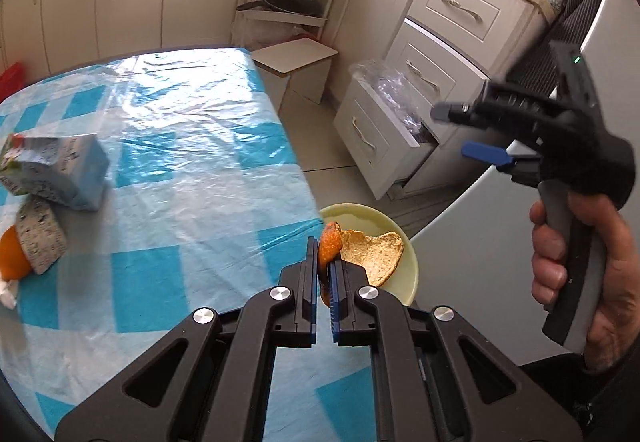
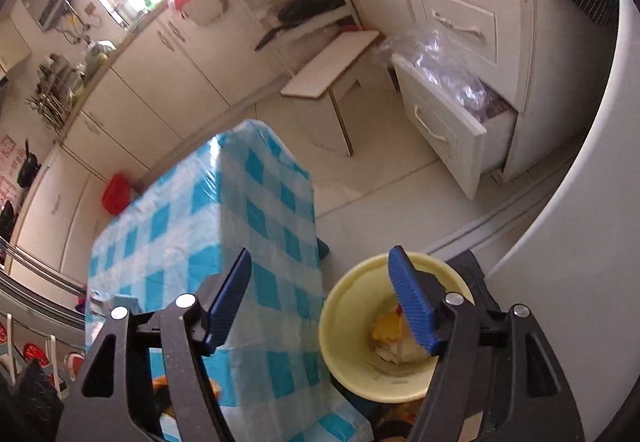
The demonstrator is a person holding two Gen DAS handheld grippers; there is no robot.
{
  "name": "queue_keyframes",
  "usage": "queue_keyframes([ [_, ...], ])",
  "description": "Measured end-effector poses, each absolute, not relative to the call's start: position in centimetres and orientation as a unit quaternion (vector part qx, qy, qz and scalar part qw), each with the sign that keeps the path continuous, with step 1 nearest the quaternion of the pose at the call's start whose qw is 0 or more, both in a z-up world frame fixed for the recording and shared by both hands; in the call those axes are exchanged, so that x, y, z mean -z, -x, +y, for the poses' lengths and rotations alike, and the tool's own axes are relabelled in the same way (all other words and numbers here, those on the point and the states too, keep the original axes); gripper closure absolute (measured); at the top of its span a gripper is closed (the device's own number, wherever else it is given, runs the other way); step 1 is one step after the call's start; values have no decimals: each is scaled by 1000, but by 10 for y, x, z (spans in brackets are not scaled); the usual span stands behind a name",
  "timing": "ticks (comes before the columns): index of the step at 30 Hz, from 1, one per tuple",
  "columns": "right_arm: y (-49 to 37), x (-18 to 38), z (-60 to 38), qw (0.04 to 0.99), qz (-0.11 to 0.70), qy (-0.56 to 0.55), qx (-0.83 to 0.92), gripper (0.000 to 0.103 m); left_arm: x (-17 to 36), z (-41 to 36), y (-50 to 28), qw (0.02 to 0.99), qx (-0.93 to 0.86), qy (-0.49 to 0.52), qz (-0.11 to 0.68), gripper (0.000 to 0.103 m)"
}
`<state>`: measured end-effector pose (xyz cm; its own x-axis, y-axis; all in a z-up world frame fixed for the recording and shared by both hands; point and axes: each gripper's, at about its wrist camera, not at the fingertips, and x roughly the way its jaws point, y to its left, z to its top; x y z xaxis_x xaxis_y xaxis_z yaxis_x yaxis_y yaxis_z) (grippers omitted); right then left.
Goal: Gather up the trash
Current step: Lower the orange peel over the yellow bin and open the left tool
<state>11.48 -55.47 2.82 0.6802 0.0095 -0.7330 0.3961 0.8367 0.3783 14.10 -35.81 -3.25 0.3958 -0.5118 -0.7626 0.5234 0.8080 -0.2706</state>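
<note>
Left fingers: left gripper point(image 1: 323, 262) clamped tight on a strip of orange peel point(image 1: 329, 246), pads pinching it from both sides.
Peel axis: long axis runs along the fingers, one end curling out past the tips, the other dropping between the pads, where it is hidden.
Peel place: held in the air just off the desk's edge, right over the yellow bowl point(image 1: 412, 274).
Bowl: its near part is cut off behind the left gripper's frame; a pale, rough scrap point(image 1: 378, 254) lies inside, hard to identify.
Right fingers: right gripper point(image 2: 320, 296) spread wide, nothing between the blue pads.
Right view of bowl: the same yellow bowl point(image 2: 340, 314) sits low beside the desk; one blue finger point(image 2: 412, 306) covers part of its contents, a yellowish heap that cannot be made out.
Right hand: seen from the left wrist, a hand point(image 1: 576, 274) wraps the handle, blurred.
Desk: blue-checked cover point(image 1: 180, 146); a carton point(image 1: 52, 170) lies at the far left, cropped by the frame edge, with a grey speckled piece point(image 1: 42, 242) and something orange point(image 1: 12, 254) partly hidden beneath.
Beyond: an open drawer point(image 1: 380, 130) stuffed with clear plastic.
</note>
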Motion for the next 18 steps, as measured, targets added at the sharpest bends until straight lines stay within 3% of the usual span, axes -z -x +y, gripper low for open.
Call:
queue_keyframes([
  [5,-108,-58,-557,900,315,-284,98,27,55,-425,-147,823,322,-42,465,98],
  [7,-111,-59,-563,898,307,-298,101,27,69,-446,-155,812,317,-53,487,93],
  [10,-112,-62,-568,894,303,-313,104,27,75,-454,-164,802,302,-36,514,60],
  [13,-114,-70,-561,903,290,-298,109,27,53,-441,-156,818,303,-22,488,40],
  [18,-118,-82,-538,914,273,-283,97,26,16,-383,-148,847,276,-25,453,24],
])
